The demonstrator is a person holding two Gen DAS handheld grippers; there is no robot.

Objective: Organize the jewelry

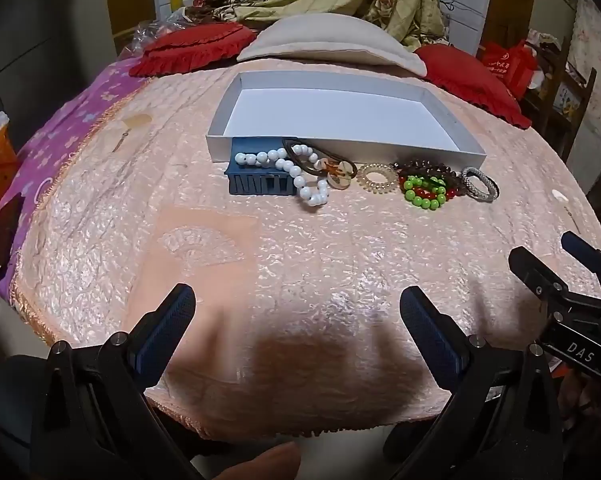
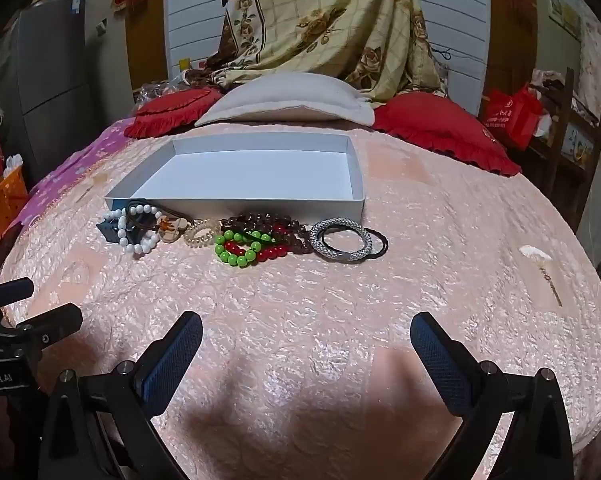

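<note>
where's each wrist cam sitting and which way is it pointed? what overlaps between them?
Left wrist: on the left gripper, angled down over the bed's near edge toward the white box; open fingers, a fingertip and the right gripper show.
Right wrist: on the right gripper, same heading, further right; open fingers show.
Shared: box, white bead bracelet, green bead bracelet.
</note>
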